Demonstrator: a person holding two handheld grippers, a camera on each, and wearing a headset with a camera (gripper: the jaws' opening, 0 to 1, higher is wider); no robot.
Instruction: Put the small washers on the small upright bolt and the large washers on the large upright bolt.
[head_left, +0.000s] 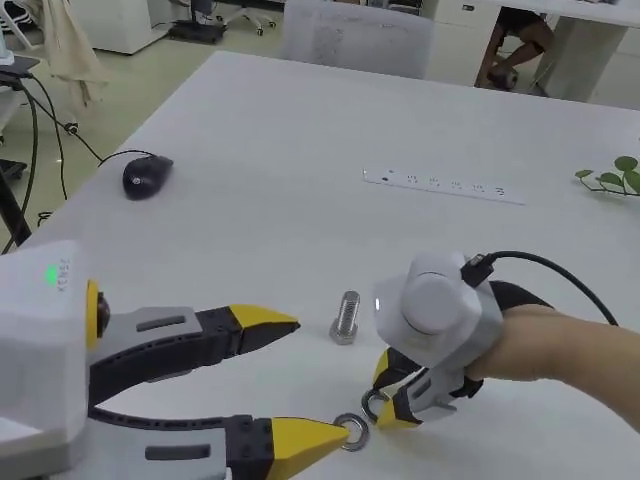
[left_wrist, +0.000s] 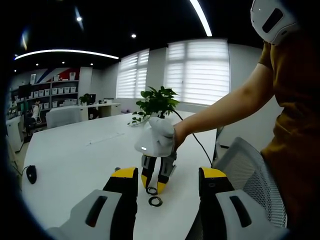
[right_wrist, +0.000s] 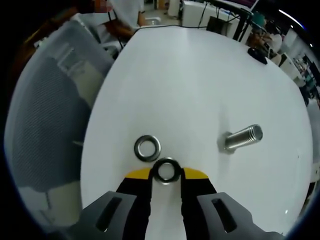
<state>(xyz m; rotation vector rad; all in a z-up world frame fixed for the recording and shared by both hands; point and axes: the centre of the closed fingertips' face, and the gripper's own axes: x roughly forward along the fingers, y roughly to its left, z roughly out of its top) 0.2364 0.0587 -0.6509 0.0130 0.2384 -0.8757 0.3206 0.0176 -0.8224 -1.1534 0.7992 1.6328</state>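
The work surface is a white office table (head_left: 300, 150), with a mouse (head_left: 146, 176) and a power strip (head_left: 445, 186) lying well beyond the bolt. A single steel bolt (head_left: 345, 318) stands on its head with the threaded shank up; whether it is the large or the small one cannot be told. On the person's side of the bolt, the right gripper (right_wrist: 166, 176) has its jaws pinched on a washer (right_wrist: 166, 170) at the very tips. A second washer (right_wrist: 147, 148) lies flat just beside it, farther from the bolt. The left gripper (head_left: 318, 378) is near the bolt with its jaws spread and empty. The washers are thin grey metal rings with a round bore. They are judged light, rigid and slick, best held across the outer edge, and liable to pivot or slip.
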